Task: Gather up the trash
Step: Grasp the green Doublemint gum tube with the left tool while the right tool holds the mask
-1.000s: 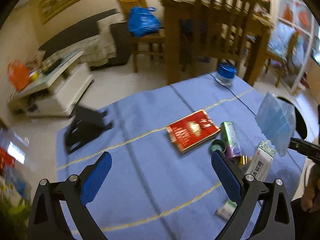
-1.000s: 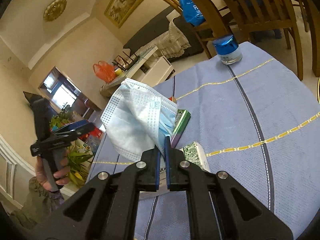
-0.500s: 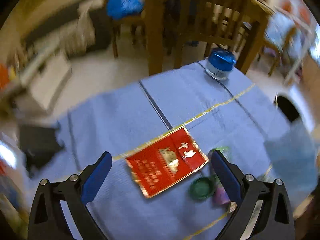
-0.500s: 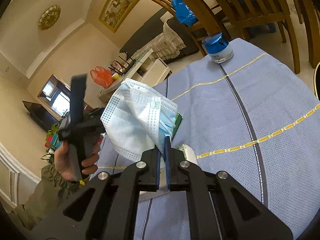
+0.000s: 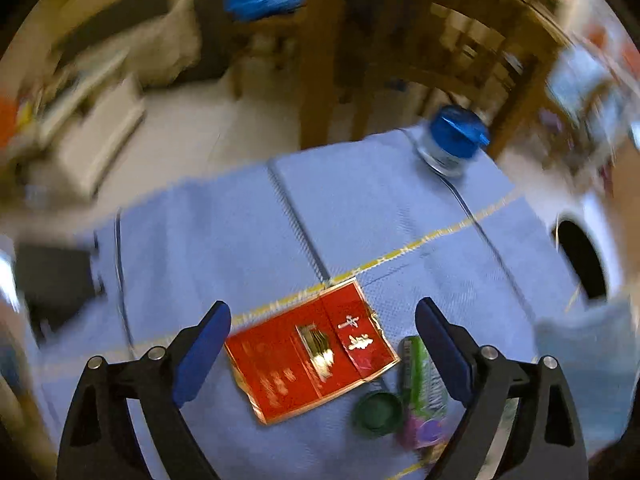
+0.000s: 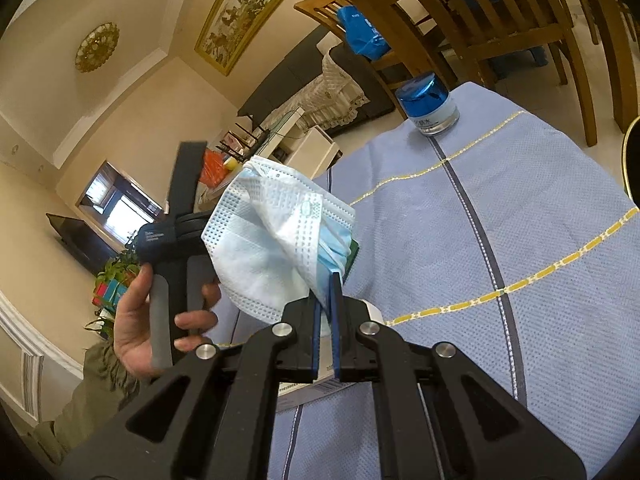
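In the left wrist view my left gripper (image 5: 320, 342) is open and hangs above the blue tablecloth (image 5: 360, 208). A flattened red and gold packet (image 5: 312, 356) lies below, between its fingers. A green cap (image 5: 378, 414) and a green and purple wrapper (image 5: 424, 396) lie just right of the packet. My right gripper (image 6: 326, 284) is shut on a crumpled pale blue face mask (image 6: 272, 248), held up over the table. The mask shows blurred at the right edge of the left wrist view (image 5: 584, 344).
A blue-lidded jar (image 5: 452, 144) stands at the far table edge. A white bin with a dark opening (image 5: 580, 256) sits off the right side. A black stand (image 5: 56, 280) lies far left. A white box (image 6: 304, 392) lies under the right gripper. Wooden chairs (image 6: 480, 20) stand behind.
My left gripper has swung across the table and tipped down, so the red packet now lies between its fingers. The right gripper has kept the mask almost still.
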Demonstrator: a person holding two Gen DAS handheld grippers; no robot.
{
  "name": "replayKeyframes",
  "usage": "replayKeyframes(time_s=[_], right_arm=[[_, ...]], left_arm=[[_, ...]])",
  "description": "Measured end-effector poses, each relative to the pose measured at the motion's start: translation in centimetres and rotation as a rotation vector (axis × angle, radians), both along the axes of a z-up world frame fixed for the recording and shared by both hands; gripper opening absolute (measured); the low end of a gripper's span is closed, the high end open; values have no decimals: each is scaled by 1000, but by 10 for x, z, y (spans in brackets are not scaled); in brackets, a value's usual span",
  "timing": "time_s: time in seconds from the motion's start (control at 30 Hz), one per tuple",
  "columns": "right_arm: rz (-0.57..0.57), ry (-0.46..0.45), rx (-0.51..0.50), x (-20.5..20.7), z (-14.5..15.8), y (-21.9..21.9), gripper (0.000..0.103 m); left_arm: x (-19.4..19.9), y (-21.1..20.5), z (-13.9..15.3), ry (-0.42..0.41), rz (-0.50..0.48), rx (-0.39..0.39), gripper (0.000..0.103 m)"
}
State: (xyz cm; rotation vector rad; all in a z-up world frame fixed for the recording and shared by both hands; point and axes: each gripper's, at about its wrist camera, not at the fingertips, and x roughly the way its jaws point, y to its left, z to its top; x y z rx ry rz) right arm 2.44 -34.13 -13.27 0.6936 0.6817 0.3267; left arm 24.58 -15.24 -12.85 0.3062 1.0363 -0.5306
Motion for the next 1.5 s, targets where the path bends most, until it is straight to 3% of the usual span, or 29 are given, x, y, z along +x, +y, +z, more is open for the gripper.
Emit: replayKeyframes(time_s=[0.07,0.13,0.4,0.73,1.0,1.07,1.23,1.37,1.4,1.47,1.5], right_arm=[[-4,-3,0,0,0,-1,5],[-8,-5,-3,-1,1,-2,5],[-64,21,10,2,-5,-9,5],[-227,27,84,-20,-10,-48,5],[-248,34,119,-19,-13,-56,6],[-255,34,124,-20,-14,-57,7],[-256,36,121,-23,-14,-55,7],[-262,43,113,-24,-14,-54,7],[-265,45,113,-22,-13,-54,7],[-276,42,114,-25,-12,-56,7],[-282,36,115,-26,-11,-57,7]], left_arm=[[-10,-4,3,-60,-88,57,93],[-19,-3,4,-33,-157,39,93],[-69,-17,9,87,-85,-61,93],[-52,-44,-21,221,-55,-45,83],[-48,-47,-31,288,-52,-84,57],[-46,-48,-32,307,-52,-84,45],[-52,-55,-34,251,-66,-31,46],[-70,-72,-36,139,-101,83,47],[-72,-72,-36,124,-103,96,45],[-72,-68,-34,117,-91,99,29],[-71,-66,-33,130,-84,90,29]])
